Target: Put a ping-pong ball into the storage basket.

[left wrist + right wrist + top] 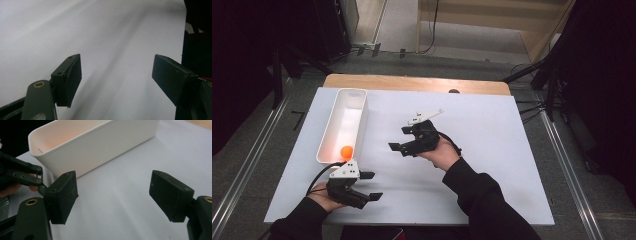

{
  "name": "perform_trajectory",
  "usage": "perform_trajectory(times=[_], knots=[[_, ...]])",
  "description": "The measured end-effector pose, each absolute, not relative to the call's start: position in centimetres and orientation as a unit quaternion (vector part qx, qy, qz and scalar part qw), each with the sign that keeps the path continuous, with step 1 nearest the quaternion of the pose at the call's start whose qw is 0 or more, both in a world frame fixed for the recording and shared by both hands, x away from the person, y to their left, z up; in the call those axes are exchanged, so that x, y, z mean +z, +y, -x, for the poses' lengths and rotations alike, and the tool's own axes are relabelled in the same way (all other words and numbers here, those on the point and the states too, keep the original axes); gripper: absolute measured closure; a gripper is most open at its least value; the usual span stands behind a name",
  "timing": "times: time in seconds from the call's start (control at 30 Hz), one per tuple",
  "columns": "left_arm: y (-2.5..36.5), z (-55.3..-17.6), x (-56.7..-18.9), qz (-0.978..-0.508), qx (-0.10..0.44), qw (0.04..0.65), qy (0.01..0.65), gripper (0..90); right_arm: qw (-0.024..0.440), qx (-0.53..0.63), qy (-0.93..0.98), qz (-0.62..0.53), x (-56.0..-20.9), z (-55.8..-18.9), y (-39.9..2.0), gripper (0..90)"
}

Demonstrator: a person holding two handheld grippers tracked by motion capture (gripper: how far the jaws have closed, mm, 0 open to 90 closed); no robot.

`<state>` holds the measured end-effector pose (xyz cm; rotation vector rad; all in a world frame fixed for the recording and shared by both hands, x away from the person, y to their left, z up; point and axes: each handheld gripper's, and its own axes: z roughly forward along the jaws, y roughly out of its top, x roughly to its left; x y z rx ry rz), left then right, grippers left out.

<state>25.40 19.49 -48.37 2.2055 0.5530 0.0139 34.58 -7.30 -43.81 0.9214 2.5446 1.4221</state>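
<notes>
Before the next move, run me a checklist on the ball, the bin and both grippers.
1. Orange ball inside the white bin, at its near end: ok.
2. Bin upright on the white table: ok.
3. Left gripper open, nothing between its fingers: ok.
4. Right gripper open, nothing between its fingers: ok.
5. Grippers apart from each other: ok.
6. Ball at rest: cannot tell.
</notes>
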Motion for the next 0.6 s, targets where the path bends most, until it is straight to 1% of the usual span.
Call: perform_trajectory(times=[0.6], knots=[[19.4, -25.3, -48.4, -0.882, 0.006, 0.416, 0.221, 24.1, 0.043, 0.474, 0.824, -0.307, -44.8, -32.5, -10.3, 21.3]])
